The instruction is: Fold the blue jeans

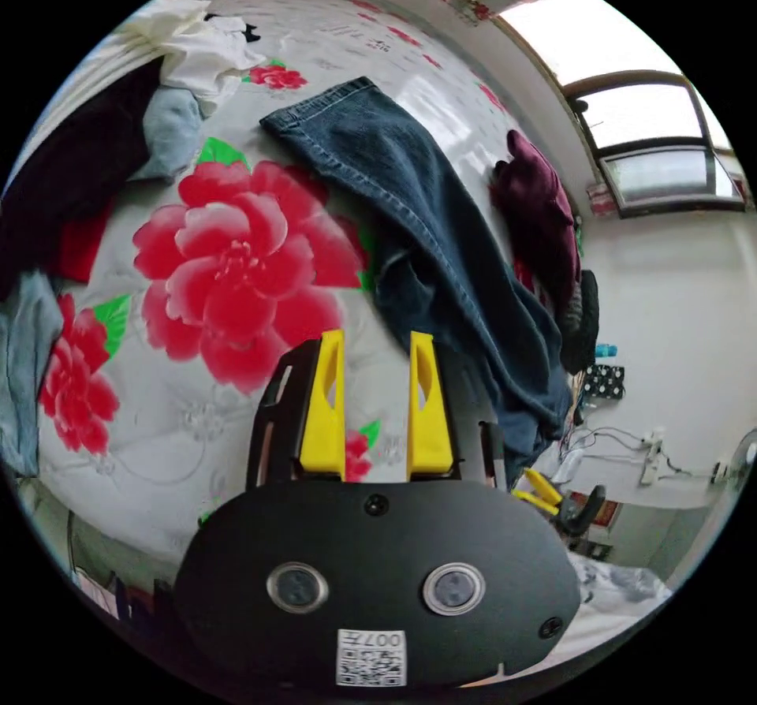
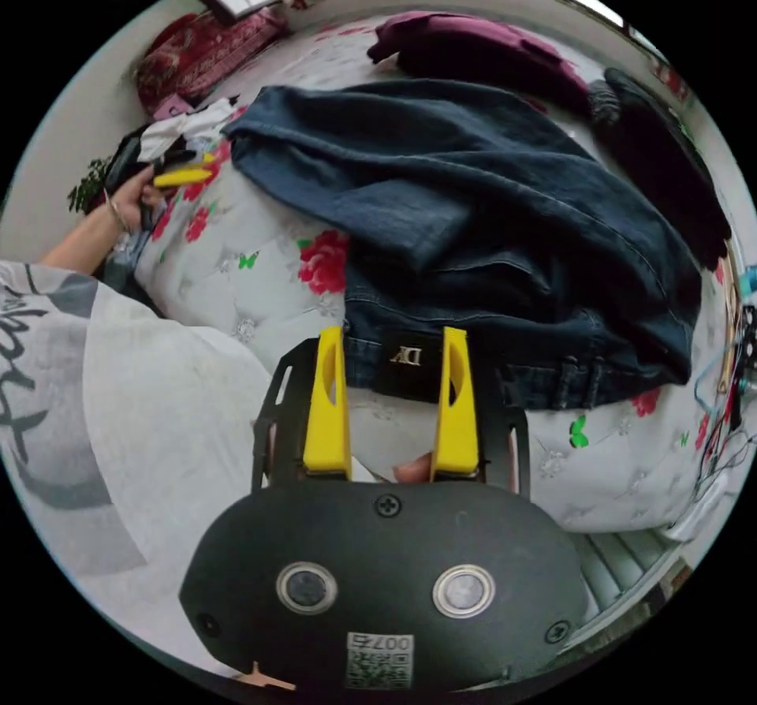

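**Both claws empty, jeans not yet gripped**

Right claw (image 2: 390,342) hangs with its jaws apart and nothing between them, tips just over the waistband where the dark patch sits. Left claw (image 1: 377,346) is likewise spread and empty, poised above the flowered bedspread (image 1: 197,389) beside the jeans, not touching them.

Bedspread: covers the bed; heaps of other clothes along its far edges, a maroon garment (image 2: 473,46) beyond the jeans.

Jeans (image 2: 489,216): lie on the bedspread, already doubled leg over leg by the look of it, rumpled at the seat. Long axis runs from the waistband at the right claw's edge of the bed to the hems (image 1: 323,110) at the far end. In the left gripper view the legs stretch away up the picture; the waist end drapes toward the bed's edge.

Step in hand, as judged: taking hold for the next fold. To do it well, pinch the waistband through both layers, take the other end likewise, pull taut so the seat wrinkles flatten, then bring end to end with side seams aligned.

Risk: catching one layer only.
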{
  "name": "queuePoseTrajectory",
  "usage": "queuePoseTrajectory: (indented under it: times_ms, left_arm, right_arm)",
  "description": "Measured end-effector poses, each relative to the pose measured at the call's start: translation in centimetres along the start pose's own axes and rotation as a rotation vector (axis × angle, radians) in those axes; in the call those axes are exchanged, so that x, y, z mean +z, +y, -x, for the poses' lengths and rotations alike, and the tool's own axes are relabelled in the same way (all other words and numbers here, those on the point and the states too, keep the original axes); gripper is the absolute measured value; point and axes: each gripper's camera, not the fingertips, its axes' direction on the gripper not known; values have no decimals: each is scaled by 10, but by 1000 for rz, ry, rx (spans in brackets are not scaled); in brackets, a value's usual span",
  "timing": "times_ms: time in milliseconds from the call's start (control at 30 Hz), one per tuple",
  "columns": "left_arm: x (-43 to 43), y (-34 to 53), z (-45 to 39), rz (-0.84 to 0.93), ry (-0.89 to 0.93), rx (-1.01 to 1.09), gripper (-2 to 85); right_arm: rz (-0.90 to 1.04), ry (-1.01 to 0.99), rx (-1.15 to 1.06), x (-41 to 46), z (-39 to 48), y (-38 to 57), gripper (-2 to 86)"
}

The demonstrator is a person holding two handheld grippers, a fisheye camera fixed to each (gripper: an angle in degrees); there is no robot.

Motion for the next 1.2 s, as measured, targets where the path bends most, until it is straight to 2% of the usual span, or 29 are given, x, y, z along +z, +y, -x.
queuePoseTrajectory:
  times_ms: [100,167,233,300,333,433,500,567,633,733,800,833,900,967,1067,1133,1200]
  left_arm:
    - [13,-40,-6,18,-91,-64,56]
    - [17,-60,-18,25,-170,-29,17]
    - [24,-71,-29,82,-113,72,-1]
    - [16,-76,-34,75,-86,115,-6]
    - [1,-76,-34,39,-17,123,-8]
    - [-70,-63,-31,-124,136,155,-9]
    - [-121,-42,-33,-204,163,212,-9]
    - [-173,3,-35,-258,152,291,-10]
    - [-197,42,-30,-259,105,304,-9]
    - [-192,102,-8,-155,37,264,-8]
    - [-164,129,13,-31,-24,181,-5]
    - [-146,145,28,38,-57,98,-1]
    - [-135,164,46,62,-54,-10,15]
    - [-151,177,61,-26,0,-126,51]
    - [-177,176,70,-157,13,-208,76]
    - [-185,165,69,-214,-18,-221,85]
    - [-187,150,64,-239,-9,-231,94]
  right_arm:
    - [125,92,-36,33,22,-20,135]
    - [97,154,-139,31,36,-21,124]
    - [127,145,-109,25,29,-26,91]
    - [137,131,-79,3,10,-28,48]
    - [129,154,-72,-7,5,-28,42]
    - [18,382,-62,-83,-18,-11,21]
    - [-38,647,-32,-153,-37,18,14]
    - [-71,738,13,-201,-53,47,12]
    - [-127,742,48,-238,-65,80,13]
    - [-112,653,81,-253,-86,130,18]
    - [48,451,159,-217,-118,159,27]
    - [102,406,190,-204,-127,166,30]
    - [203,329,283,-174,-149,189,39]
    - [115,260,315,-185,-154,198,46]
    - [-143,165,411,-224,-178,205,58]
    - [-278,25,492,-239,-204,208,68]
    - [-443,-203,589,-262,-243,213,73]
